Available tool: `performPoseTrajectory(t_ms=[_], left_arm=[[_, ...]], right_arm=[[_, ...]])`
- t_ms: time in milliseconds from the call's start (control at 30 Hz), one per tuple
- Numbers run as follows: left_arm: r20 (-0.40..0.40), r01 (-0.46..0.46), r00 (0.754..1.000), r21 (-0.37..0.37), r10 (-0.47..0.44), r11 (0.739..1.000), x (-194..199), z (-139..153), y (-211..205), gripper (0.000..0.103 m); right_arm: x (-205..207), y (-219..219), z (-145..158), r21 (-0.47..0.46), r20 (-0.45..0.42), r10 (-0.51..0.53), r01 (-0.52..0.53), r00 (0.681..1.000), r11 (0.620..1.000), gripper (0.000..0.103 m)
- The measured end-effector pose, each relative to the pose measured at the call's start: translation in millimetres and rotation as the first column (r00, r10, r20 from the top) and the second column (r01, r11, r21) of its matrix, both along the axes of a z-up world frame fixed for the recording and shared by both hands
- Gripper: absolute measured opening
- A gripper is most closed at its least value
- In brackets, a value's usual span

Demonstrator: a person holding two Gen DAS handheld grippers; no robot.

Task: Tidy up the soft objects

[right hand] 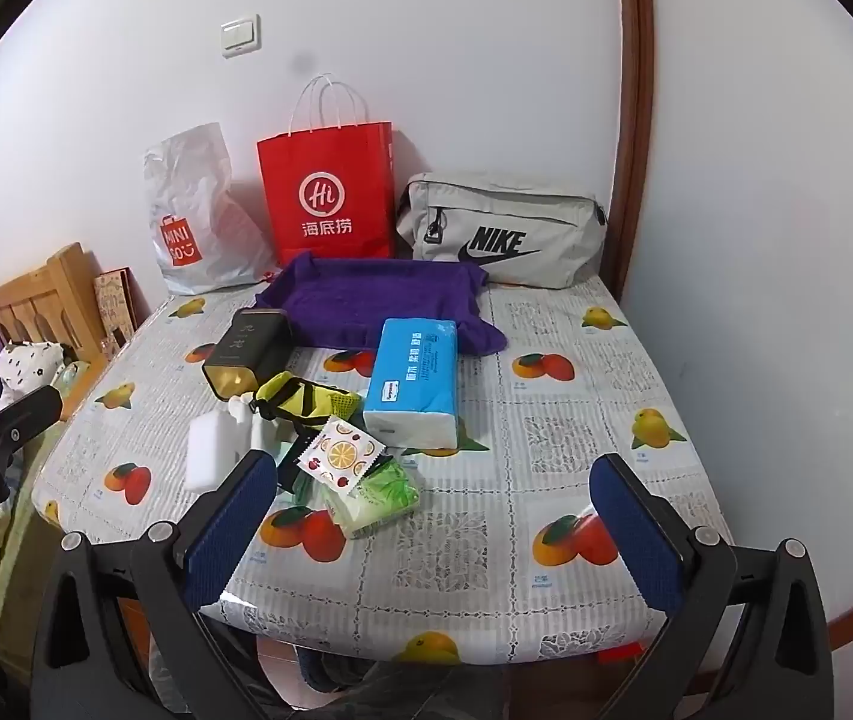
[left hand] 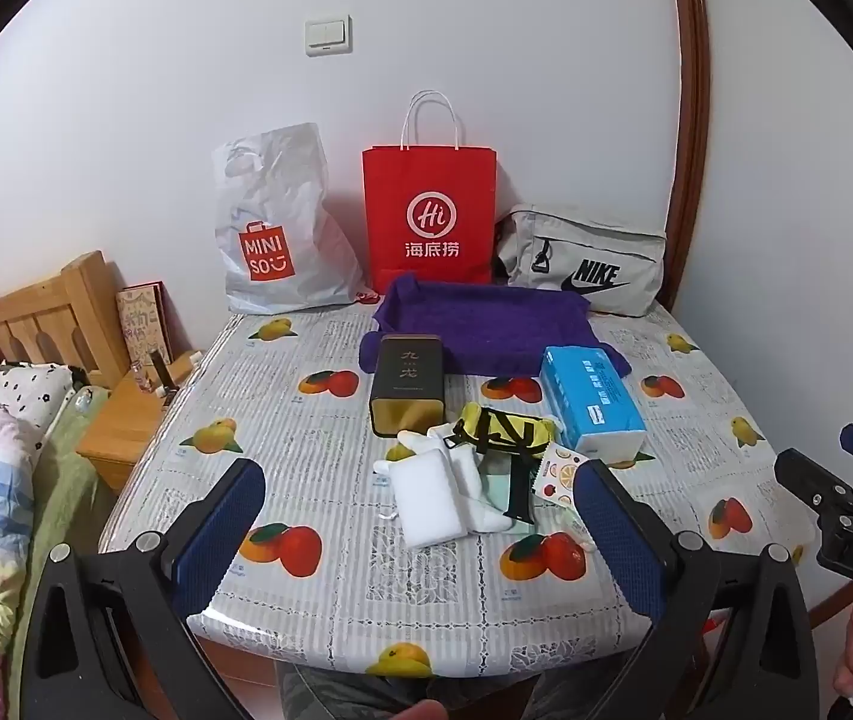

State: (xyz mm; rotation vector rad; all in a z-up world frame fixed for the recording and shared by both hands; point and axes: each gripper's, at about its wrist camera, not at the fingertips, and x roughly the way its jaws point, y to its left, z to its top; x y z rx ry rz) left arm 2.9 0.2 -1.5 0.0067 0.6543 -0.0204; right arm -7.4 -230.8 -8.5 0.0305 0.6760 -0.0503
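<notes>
A pile of small items lies mid-table: a white sponge block (left hand: 424,495) (right hand: 214,447), a yellow pouch with black straps (left hand: 504,429) (right hand: 300,399), a fruit-print packet (left hand: 558,474) (right hand: 342,450) and a green tissue pack (right hand: 375,495). A blue tissue pack (left hand: 591,396) (right hand: 414,381) and a black-gold tin (left hand: 408,387) (right hand: 249,354) lie behind them. A purple fabric tray (left hand: 486,330) (right hand: 366,300) sits further back. My left gripper (left hand: 420,540) and right gripper (right hand: 435,528) are open and empty above the table's near edge.
A Miniso plastic bag (left hand: 276,228) (right hand: 192,222), a red paper bag (left hand: 429,216) (right hand: 330,198) and a grey Nike bag (left hand: 585,264) (right hand: 498,234) stand against the wall. A bed (left hand: 0,450) and wooden nightstand (left hand: 120,426) are left of the fruit-print table (left hand: 318,456).
</notes>
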Motion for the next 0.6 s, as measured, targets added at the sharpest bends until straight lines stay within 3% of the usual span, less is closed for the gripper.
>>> performPoseTrajectory(t_ms=[133,233,267,600], left_arm=[[-0.011,-0.005,1.0,-0.016,0.005,1.0,9,4,6,0.103],[0.023,-0.004,1.0,0.01,0.004,1.0,-6,2,-2,0.103],[0.026,-0.008,1.0,0.006,0.007,1.0,-6,0,0,0.103],[0.036,-0.03,0.999,-0.001,0.03,1.0,-9,5,8,0.103]], right_arm=[[0,-5,0,0.016,0.0,-0.006,0.006,1.0,1.0,0.103],[0,-11,-1,0.027,-0.001,-0.012,0.012,1.0,1.0,0.103],[-3,0,1,-0.004,-0.002,0.001,-0.001,1.0,1.0,0.103],[-3,5,1,-0.007,-0.008,0.006,-0.006,1.0,1.0,0.103]])
